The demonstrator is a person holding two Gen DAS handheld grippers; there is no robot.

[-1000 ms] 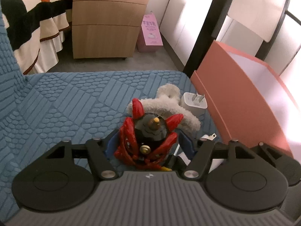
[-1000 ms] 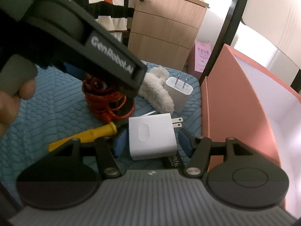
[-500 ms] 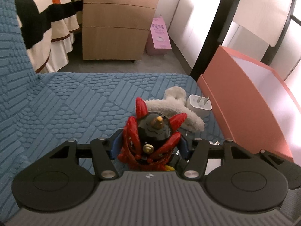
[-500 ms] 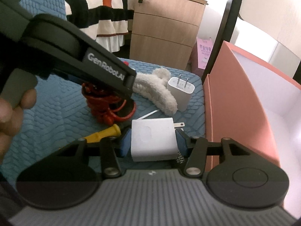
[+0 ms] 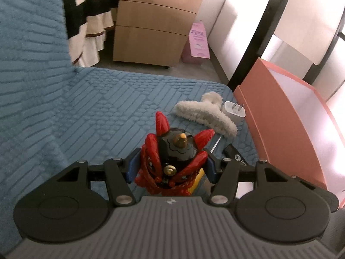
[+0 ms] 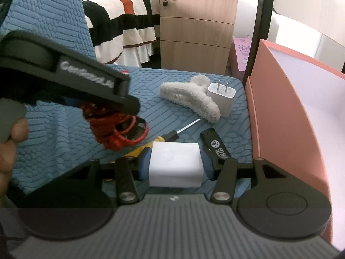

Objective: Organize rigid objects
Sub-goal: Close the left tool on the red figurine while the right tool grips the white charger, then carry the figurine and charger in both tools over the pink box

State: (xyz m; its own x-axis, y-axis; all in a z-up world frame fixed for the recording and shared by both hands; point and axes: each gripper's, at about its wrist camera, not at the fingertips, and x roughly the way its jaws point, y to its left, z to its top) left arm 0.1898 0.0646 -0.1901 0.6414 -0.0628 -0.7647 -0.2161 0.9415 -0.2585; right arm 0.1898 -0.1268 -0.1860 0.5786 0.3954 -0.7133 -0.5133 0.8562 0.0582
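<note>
My left gripper (image 5: 170,166) is shut on a red and black toy figure (image 5: 172,159) and holds it above the blue sofa seat (image 5: 103,112); the figure also shows in the right wrist view (image 6: 114,127). My right gripper (image 6: 175,165) is shut on a white charger block (image 6: 175,167), lifted off the seat. On the seat lie a fluffy white hair claw (image 6: 189,97), a second white charger (image 6: 222,97), a yellow-handled screwdriver (image 6: 172,132) and a black lighter (image 6: 215,144). A pink box (image 6: 280,112) stands open at the right.
The sofa back (image 5: 28,32) rises on the left. A wooden drawer cabinet (image 6: 194,30), a striped bed cover (image 6: 125,17) and a black pole (image 6: 258,26) stand beyond the seat. The left hand-held gripper body (image 6: 64,79) crosses the right wrist view.
Both grippers have closed on their objects and lifted them up off the seat. The black lighter, hidden before under the charger block, is now in sight.
</note>
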